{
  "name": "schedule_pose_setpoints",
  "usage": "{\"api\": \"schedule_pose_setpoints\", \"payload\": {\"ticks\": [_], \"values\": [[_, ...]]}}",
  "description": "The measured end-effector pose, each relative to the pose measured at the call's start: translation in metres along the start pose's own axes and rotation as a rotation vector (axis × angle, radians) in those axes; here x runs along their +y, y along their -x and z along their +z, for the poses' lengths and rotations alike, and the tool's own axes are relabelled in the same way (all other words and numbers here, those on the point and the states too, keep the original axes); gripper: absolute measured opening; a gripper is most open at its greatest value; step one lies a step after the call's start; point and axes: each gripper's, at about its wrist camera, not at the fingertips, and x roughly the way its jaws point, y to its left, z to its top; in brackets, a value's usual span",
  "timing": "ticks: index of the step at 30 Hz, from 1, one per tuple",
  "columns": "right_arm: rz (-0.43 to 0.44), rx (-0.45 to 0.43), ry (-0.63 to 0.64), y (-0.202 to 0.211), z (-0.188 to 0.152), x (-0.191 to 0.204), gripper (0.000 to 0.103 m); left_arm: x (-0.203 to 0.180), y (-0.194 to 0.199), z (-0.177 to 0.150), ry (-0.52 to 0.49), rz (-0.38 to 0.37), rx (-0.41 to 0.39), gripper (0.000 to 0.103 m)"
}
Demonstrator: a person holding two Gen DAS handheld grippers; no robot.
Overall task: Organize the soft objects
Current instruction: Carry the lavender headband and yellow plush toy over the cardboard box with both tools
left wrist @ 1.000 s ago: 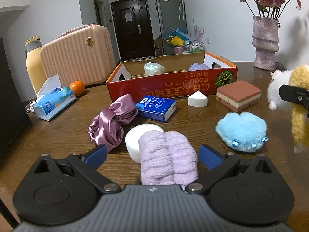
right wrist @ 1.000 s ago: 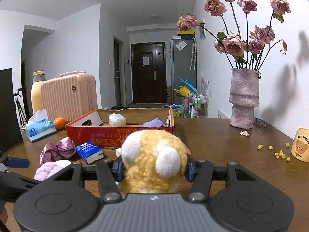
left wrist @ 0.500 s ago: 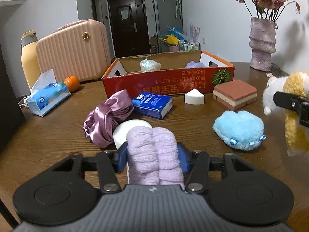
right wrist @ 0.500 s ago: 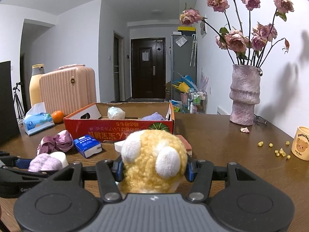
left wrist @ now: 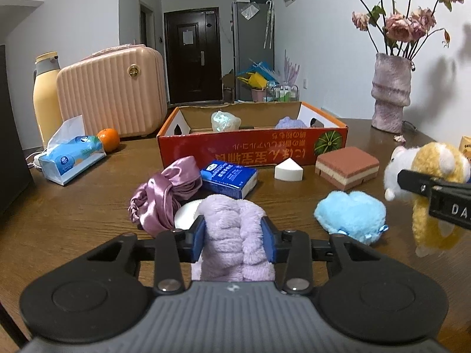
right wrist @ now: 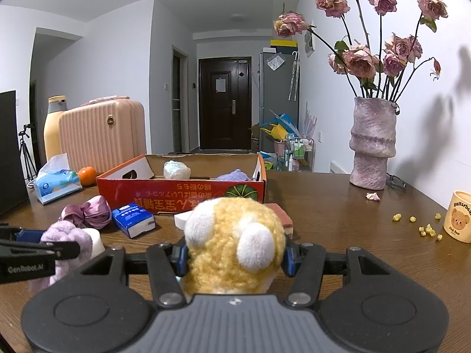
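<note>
My left gripper (left wrist: 234, 239) is shut on a fluffy lilac headband (left wrist: 232, 223) and holds it just above the wooden table (left wrist: 73, 211). My right gripper (right wrist: 235, 254) is shut on a yellow and white plush toy (right wrist: 235, 235), held above the table; the toy also shows in the left wrist view (left wrist: 432, 182) at the right edge. A red cardboard box (left wrist: 253, 147) stands ahead, with a pale wad (left wrist: 225, 120) and a purple soft item (left wrist: 290, 123) inside. A blue plush (left wrist: 350, 214), a purple satin scrunchie (left wrist: 164, 197) and a white round sponge (left wrist: 185, 216) lie on the table.
A blue tissue pack (left wrist: 228, 175), a white wedge sponge (left wrist: 288, 170) and a layered brown sponge (left wrist: 347, 167) lie before the box. A tissue bag (left wrist: 70, 156), an orange (left wrist: 109, 139), a pink case (left wrist: 112, 88) stand left. A vase (right wrist: 372, 144) and a cup (right wrist: 459, 216) stand right.
My left gripper shut on the lilac headband and lifted it a little off the table. My right gripper kept its hold on the plush toy and rose slightly.
</note>
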Motion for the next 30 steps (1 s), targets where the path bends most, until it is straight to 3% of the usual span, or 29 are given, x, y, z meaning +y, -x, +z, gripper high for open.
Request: {"api": "schedule_pose_setpoints", "payload": {"ticks": [30], "values": [[0.007, -0.082, 0.023, 0.001, 0.023, 0.02, 0.055, 0.016, 0.021, 0.047, 0.03, -0.038, -0.154, 0.04]]}}
